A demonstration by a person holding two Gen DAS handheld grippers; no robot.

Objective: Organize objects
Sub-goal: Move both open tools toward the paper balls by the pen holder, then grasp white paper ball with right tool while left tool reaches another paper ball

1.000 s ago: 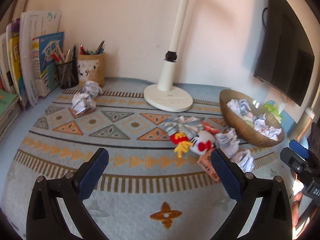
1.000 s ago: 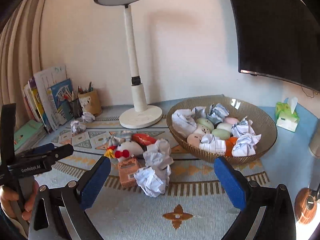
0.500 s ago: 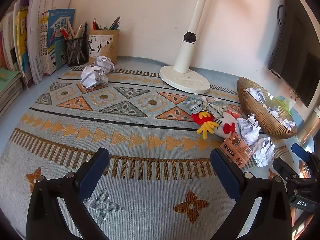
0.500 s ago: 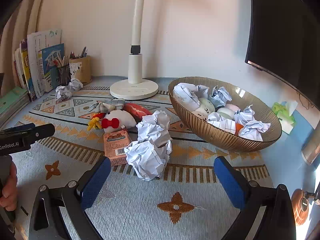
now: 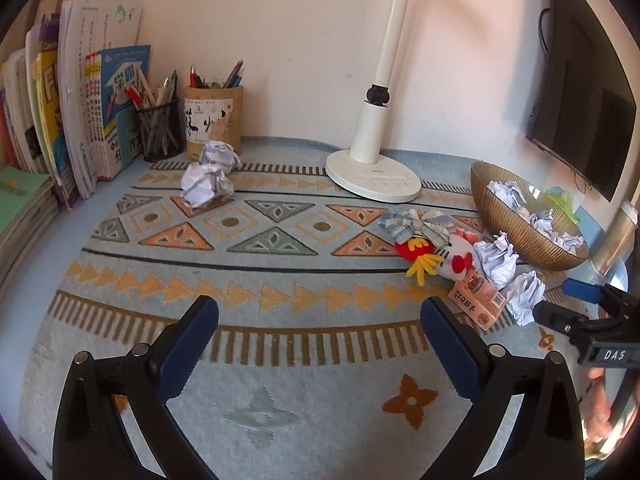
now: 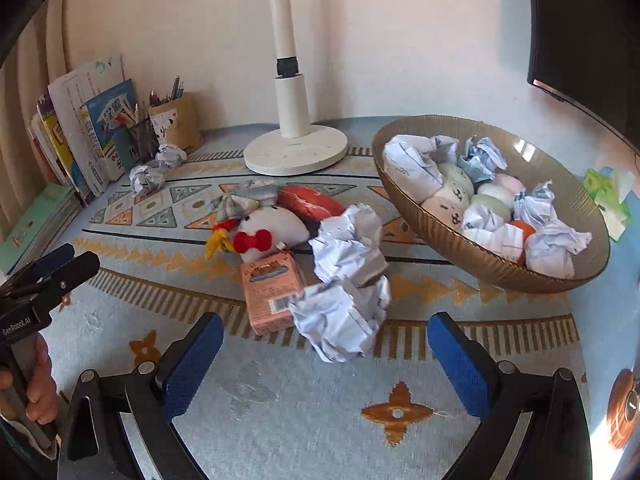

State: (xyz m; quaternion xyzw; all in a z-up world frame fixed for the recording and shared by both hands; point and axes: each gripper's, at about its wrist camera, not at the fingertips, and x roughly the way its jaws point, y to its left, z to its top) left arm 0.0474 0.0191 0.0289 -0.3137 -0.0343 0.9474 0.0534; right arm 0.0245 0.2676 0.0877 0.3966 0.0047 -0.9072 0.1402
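On the patterned mat, two crumpled paper balls [image 6: 340, 320] [image 6: 348, 248] lie beside a pink box [image 6: 270, 294], a white plush toy [image 6: 268, 230] and a red plush piece [image 6: 310, 202]. A brown bowl [image 6: 452, 240] to their right holds more paper balls and egg-shaped toys. My right gripper [image 6: 324, 356] is open, just short of the nearest paper ball. My left gripper [image 5: 320, 332] is open over bare mat; two paper balls [image 5: 208, 184] [image 5: 218, 152] lie far ahead by the pen holders. The same pile [image 5: 492, 276] shows at its right.
A white lamp base [image 6: 296, 152] stands at the back centre. Books [image 5: 80, 120] and two pen holders [image 5: 212, 120] line the back left. A dark monitor [image 5: 580, 92] hangs at the right and a green tissue pack [image 6: 608, 192] lies beyond the bowl. A hand [image 6: 36, 396] holds the left gripper.
Both grippers have moved lower and closer to the mat. The right one has closed in on the paper balls by the pink box. Both stay open.
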